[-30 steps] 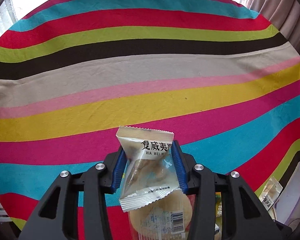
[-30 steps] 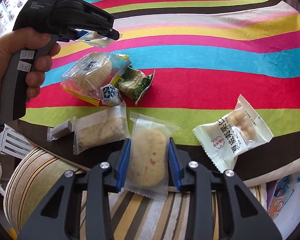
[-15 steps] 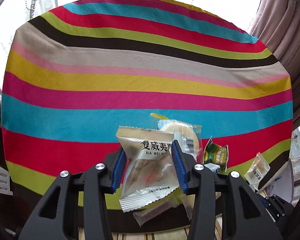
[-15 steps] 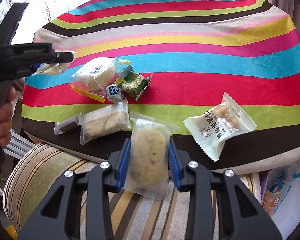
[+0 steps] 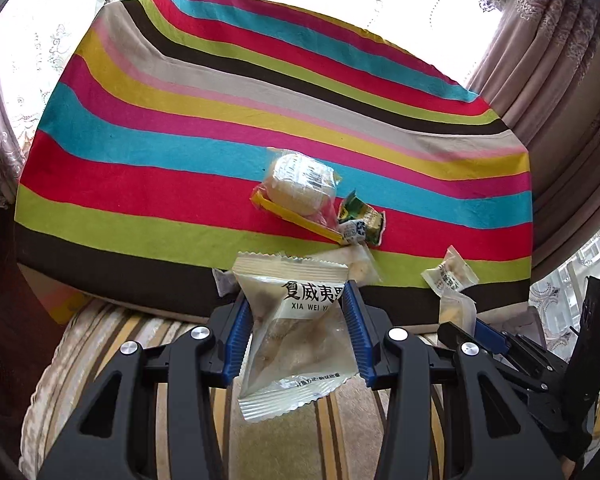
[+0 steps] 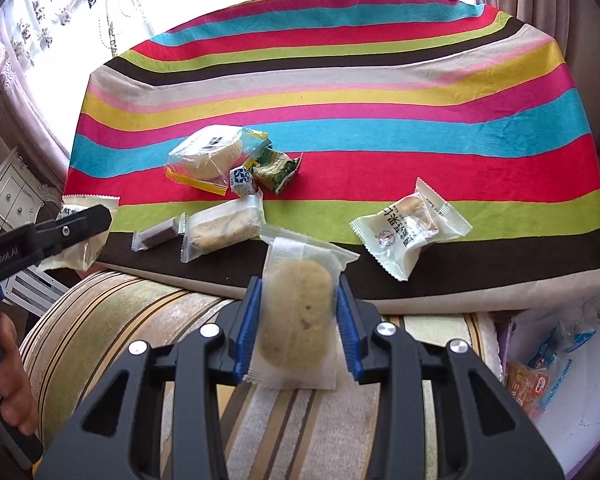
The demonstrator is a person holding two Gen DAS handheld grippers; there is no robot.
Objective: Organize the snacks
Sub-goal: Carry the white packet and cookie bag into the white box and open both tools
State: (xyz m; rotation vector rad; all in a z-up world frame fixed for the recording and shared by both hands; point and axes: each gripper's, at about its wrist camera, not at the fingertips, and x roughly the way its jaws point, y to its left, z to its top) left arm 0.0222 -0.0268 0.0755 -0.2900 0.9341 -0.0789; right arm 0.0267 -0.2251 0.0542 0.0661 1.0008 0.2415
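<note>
- Below the near edge of the striped cloth (image 5: 260, 128), in the left wrist view, the left gripper (image 5: 298, 336) is clamped on a translucent nut packet (image 5: 296, 332) with black lettering; both blue pads press its sides and it hangs over the striped cushion (image 5: 140, 344).
- Beyond it on the cloth lie a round cake in a clear bag (image 5: 300, 192), a green packet (image 5: 364, 220) touching it, and a white packet (image 5: 450, 276) near the right edge.
- At the lower middle of the right wrist view, the right gripper (image 6: 298, 326) is clamped on a clear-wrapped oval biscuit (image 6: 298, 320), held upright off the cloth.
- Still on the cloth here: 1 round cake, 1 small blue-and-white cube (image 6: 242, 180), 1 pale bar (image 6: 224, 226), 1 dark bar (image 6: 156, 236), and 1 white packet.
- Step in hand, as I judge it: both hands carry 1 snack each away from the table.
- Next move calls for a place to put them; no container is clearly visible, though a white bag (image 6: 556, 368) with wrappers shows at lower right.
</note>
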